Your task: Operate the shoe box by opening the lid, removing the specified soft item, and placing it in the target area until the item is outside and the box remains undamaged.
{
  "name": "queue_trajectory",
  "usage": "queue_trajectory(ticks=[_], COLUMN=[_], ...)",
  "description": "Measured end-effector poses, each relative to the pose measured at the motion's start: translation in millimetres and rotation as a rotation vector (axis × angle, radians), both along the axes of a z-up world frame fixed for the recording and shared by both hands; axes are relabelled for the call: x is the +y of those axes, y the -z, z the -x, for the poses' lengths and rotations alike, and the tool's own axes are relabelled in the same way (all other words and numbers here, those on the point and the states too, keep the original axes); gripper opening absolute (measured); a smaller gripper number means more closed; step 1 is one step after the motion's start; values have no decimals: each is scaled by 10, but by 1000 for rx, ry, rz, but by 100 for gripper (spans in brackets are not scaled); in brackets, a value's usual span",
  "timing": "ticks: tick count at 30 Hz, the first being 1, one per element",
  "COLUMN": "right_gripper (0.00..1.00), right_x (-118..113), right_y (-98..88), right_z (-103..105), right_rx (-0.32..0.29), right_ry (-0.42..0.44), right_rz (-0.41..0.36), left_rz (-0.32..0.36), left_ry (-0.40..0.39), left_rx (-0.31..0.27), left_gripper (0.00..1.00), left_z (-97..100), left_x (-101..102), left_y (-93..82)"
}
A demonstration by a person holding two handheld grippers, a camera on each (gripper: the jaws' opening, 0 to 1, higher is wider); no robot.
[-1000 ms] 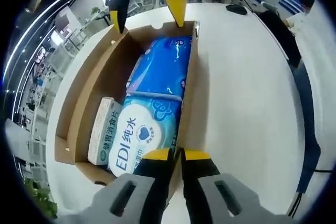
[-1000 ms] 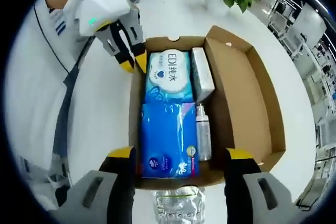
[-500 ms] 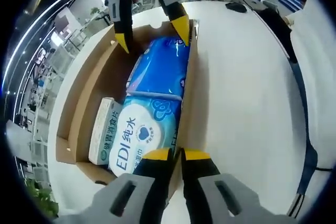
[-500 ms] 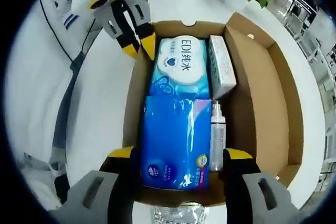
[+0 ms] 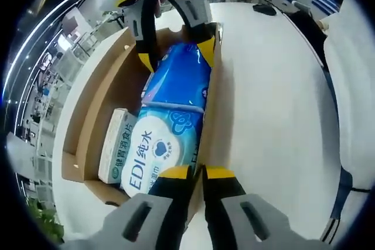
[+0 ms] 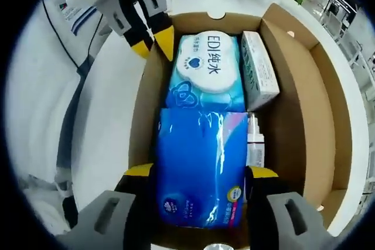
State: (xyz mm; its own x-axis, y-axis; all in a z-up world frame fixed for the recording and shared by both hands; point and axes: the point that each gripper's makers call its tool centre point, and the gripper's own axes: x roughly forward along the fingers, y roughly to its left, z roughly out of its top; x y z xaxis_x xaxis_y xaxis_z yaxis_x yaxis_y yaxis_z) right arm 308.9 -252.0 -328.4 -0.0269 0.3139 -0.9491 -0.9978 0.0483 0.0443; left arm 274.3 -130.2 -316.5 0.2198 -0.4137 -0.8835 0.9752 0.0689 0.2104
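Plainly, the weak spot sits at the left: the left gripper (image 6: pixel 153 39) has its jaws pinched narrow over the shoe box's (image 6: pixel 296 68) side wall at the corner, and any tug there as the pack comes up could, I judge, crease or tear the cardboard. Next along, inside the open box, the blue soft pack (image 6: pixel 202 168) lies at the near end with the right gripper (image 6: pixel 199 173) spread wide, a jaw down each flank, not yet closed on it; the left jaw runs close to the box wall and might scrape it. The plastic looks slippery, so a shallow grip could let it slide out. Beyond it lies the white EDI wipes pack (image 6: pixel 205 62), touching the blue one and liable to drag along. Further right, a small bottle (image 6: pixel 254 144) and a slim white carton (image 6: pixel 259 74) are wedged beside the packs, crowding the right jaw. The white table (image 5: pixel 275 86) beside the box offers room.
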Motion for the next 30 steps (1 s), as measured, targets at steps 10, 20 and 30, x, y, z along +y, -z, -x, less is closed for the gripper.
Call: queue_trajectory(ticks=[10,20,30], right_gripper=[64,67,70], right_x=[22,44,47], right_y=[111,225,345], right_z=[-7,-10,-26], right_rx=[24,55,127], right_ry=[-1,15,71], right_rz=[14,29,82], left_rz=[13,-11,-20], left_ry=[-6,10,16], left_rx=[13,16,25], left_gripper=[7,7,7], left_z=[0,19,23], left_x=[-8,-40,-53], left_y=[17,75,115])
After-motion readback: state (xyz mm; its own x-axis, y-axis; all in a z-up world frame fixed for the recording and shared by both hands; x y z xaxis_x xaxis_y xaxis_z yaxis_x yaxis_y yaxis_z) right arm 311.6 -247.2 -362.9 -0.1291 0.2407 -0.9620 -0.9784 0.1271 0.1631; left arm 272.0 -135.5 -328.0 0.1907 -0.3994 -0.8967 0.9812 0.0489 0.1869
